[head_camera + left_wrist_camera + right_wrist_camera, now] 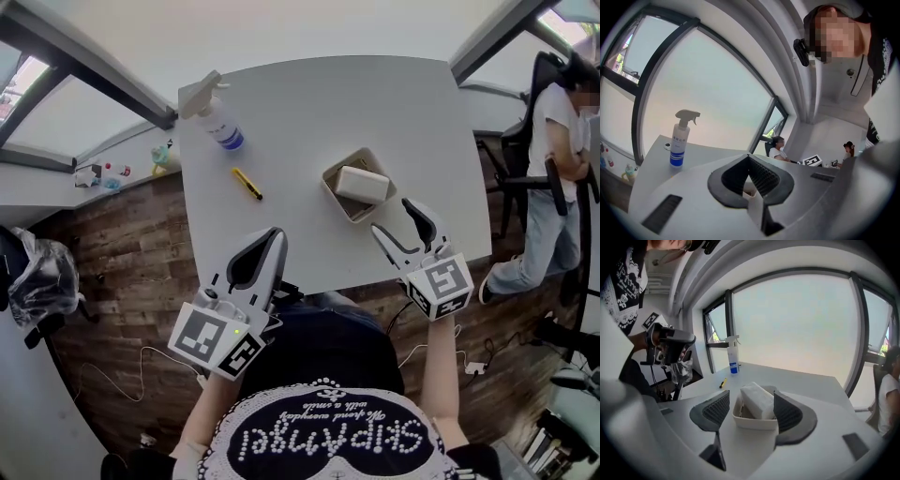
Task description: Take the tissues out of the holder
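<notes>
A white square holder [337, 198] stands on the white table [300, 103], toward its front right, with a wrapped white tissue pack [363, 185] lying in it. My right gripper [394, 218] is open just short of the holder's near corner. In the right gripper view the holder [754, 421] and the tissue pack [757, 401] sit ahead, framed by the spread jaws of the right gripper [751, 400], and no pad touches them. My left gripper [270, 236] hovers at the table's front edge, left of the holder, shut and empty [749, 158].
A spray bottle [220, 127] stands at the table's far left corner, with a yellow utility knife [247, 184] nearer the middle. A person [553, 169] sits beyond the table's right side. Cables lie on the wooden floor [122, 272] to the left.
</notes>
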Available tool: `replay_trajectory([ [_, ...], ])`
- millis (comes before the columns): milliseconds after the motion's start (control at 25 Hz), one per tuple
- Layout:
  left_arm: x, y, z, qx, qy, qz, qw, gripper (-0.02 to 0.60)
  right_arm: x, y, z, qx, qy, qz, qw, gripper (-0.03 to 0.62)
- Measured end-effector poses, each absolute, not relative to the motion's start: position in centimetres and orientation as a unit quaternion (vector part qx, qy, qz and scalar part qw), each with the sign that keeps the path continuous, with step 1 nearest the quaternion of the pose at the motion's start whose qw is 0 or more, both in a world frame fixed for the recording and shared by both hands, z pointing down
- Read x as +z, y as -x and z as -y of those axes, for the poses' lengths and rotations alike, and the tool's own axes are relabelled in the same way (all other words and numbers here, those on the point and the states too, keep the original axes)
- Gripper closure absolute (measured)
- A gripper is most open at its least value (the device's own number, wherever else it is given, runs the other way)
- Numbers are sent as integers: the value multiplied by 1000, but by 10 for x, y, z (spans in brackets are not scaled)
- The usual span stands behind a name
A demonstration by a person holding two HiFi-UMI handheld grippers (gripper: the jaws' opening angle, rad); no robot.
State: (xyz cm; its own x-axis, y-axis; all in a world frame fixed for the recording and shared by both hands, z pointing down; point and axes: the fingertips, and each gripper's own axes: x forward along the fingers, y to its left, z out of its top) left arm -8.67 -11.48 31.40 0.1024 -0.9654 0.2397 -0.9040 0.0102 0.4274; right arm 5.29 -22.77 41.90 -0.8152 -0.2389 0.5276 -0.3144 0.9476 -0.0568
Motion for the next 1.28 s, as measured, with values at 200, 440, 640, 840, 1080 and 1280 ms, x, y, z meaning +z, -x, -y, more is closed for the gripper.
replay_trajectory([
  [200, 315, 99, 110, -64, -680, 688, 243, 580, 421, -43, 246, 38, -142, 953, 264, 315],
  [440, 316, 105, 105, -62, -664, 704, 244, 580, 436, -31, 262, 9, -109, 947, 303, 301],
  [640, 315, 105, 108, -68, -658, 709, 244, 580, 454, -22, 261, 3, -59, 934, 352, 265],
  [840, 316, 108, 109, -71, -649, 717, 246, 580, 469, -18, 260, 3, -28, 922, 385, 247],
  [1080, 316, 111, 108, -74, -636, 727, 247, 580, 482, -10, 258, -12, -1, 915, 404, 247],
  [1280, 316, 112, 109, -78, -631, 731, 248, 580, 496, -6, 255, -42, 36, 901, 430, 249],
])
